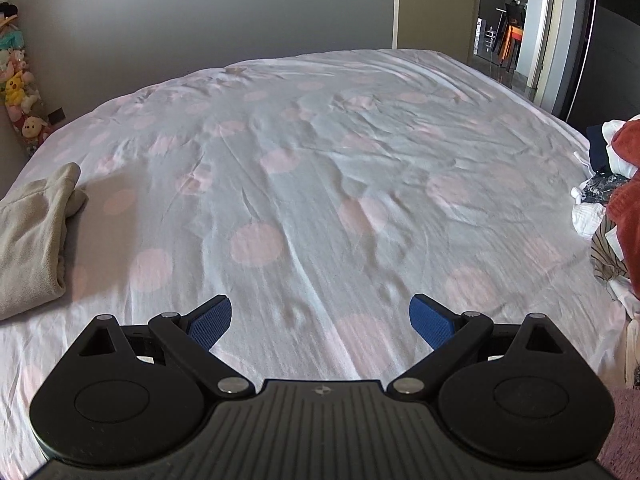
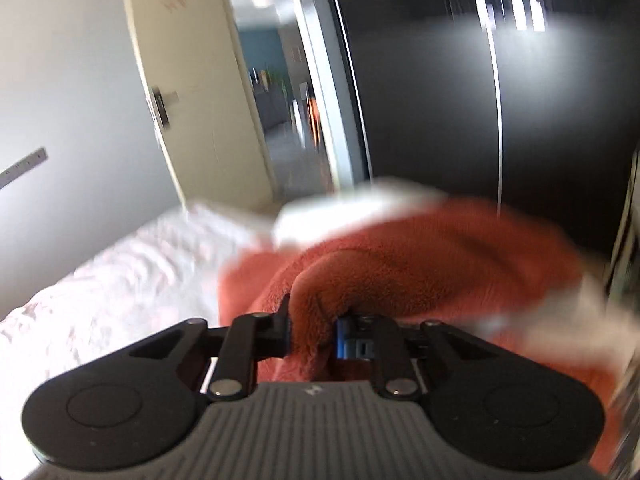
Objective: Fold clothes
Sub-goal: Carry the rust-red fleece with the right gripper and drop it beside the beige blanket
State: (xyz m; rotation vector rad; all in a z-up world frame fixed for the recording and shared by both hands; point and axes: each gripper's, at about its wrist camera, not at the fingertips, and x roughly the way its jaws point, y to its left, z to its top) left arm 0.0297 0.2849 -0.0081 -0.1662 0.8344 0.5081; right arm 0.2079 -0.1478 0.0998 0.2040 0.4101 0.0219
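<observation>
A wide bed (image 1: 320, 152) fills the left wrist view, covered by a white sheet (image 1: 360, 208) printed with pale pink dots and rumpled into shallow creases across its middle. On its left edge lies a folded beige fleece garment (image 1: 32, 240), flat against the sheet. Along the right edge sits a heap of unfolded clothes (image 1: 604, 200) (white, dark, striped and rust-red pieces tangled together). In the blurred right wrist view, a rust-red fleece garment (image 2: 420, 264) lies at the bed's near side, with white pieces under and behind it.
</observation>
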